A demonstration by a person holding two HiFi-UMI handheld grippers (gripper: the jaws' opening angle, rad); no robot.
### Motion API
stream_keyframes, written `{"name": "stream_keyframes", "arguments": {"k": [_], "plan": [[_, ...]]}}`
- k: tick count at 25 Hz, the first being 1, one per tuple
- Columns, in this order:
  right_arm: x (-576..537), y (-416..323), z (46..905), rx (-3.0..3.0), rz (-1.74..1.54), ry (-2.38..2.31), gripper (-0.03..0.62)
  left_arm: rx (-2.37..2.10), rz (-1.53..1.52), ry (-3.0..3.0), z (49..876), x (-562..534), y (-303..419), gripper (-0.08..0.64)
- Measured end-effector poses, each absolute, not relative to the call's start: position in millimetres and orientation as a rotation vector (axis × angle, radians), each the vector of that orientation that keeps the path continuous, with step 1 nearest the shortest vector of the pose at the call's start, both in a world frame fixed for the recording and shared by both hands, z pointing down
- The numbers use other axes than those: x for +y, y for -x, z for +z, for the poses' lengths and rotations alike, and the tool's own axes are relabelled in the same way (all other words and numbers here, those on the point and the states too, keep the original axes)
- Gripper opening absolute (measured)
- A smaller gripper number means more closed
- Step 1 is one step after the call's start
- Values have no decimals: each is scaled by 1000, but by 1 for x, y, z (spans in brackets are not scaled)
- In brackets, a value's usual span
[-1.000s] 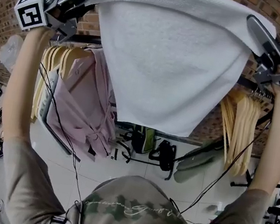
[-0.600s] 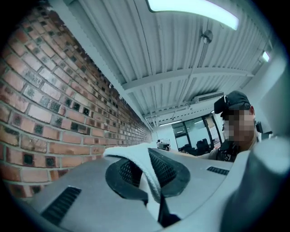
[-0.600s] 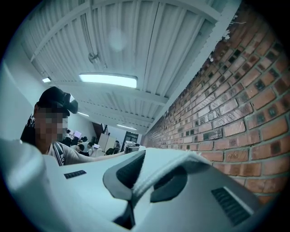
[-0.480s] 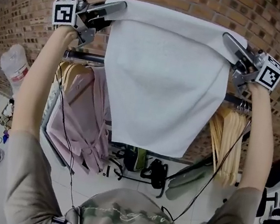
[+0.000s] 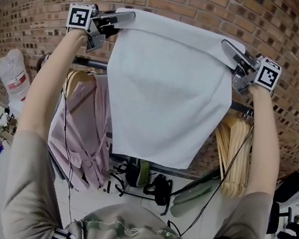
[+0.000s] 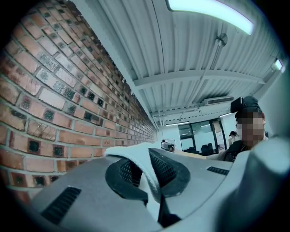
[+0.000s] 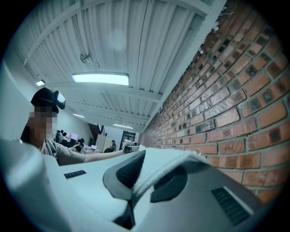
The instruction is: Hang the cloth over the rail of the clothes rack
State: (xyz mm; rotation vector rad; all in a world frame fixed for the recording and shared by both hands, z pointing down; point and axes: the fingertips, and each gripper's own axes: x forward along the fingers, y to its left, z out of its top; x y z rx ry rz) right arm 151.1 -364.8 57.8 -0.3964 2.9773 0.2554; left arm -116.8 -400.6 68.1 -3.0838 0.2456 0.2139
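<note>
Arms raised toward the brick wall (image 5: 213, 7), I hold my left gripper (image 5: 130, 15) and right gripper (image 5: 225, 44) nearly level, each clamped tight on a top corner of the white cloth (image 5: 165, 90). The cloth hangs spread between them, covering the middle of the rack's rail (image 5: 88, 63). A pink shirt (image 5: 80, 127) and wooden hangers (image 5: 234, 158) hang from the rail on either side.

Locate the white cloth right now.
Head view, centre: the white cloth hangs between the left tongs and right tongs, each shut on a top corner, its top edge above the rack rail, between the pink shirt and the wooden hangers.
</note>
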Motion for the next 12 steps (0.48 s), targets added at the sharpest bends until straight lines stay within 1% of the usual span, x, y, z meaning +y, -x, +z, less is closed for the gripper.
{"name": "stream_keyframes", "arguments": {"k": [6, 12], "plan": [[-386, -151, 66, 2979, 248, 478, 18, 351, 244, 3148, 87, -427, 116, 17], [-408, -154, 83, 2987, 168, 517, 18, 481, 173, 3149, 96, -455, 116, 17]]}}
